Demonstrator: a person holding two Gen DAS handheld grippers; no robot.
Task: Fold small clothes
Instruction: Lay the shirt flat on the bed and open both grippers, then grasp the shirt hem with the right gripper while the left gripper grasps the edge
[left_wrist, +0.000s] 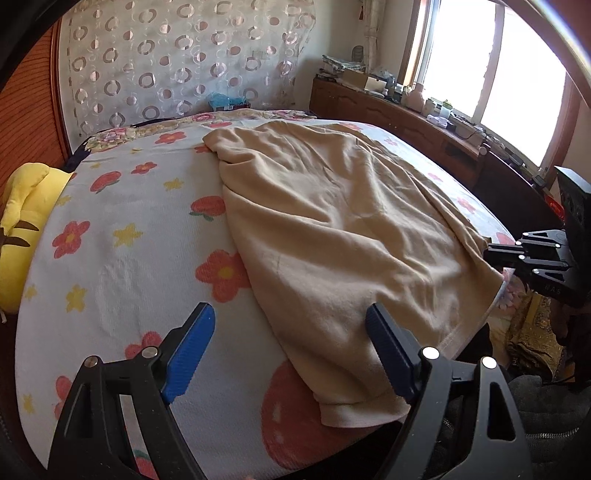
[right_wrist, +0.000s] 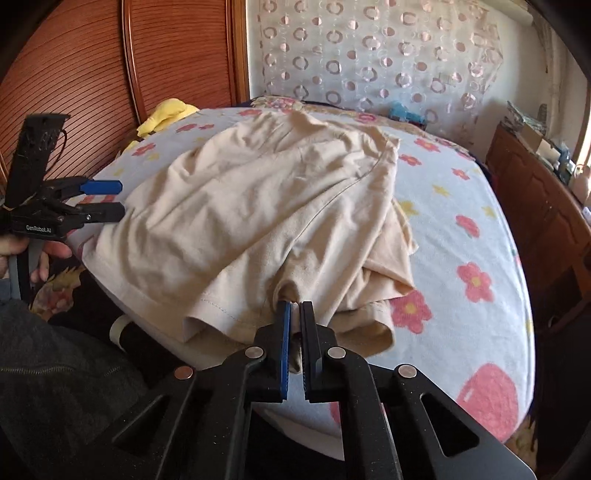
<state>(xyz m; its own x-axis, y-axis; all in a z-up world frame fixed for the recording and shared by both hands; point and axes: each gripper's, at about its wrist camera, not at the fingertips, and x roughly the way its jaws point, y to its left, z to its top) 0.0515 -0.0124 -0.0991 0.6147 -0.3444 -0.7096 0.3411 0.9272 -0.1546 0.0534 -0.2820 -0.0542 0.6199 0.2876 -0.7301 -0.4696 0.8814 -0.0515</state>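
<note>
One beige garment lies on the floral bedsheet.

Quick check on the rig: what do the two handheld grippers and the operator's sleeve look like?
Both the left gripper and right gripper are black, with cut-out arms, silver pivot pins and ribbed finger pads, one blue and one dark. The left reads "GenRobot.AI". The sleeve is dark grey.
</note>
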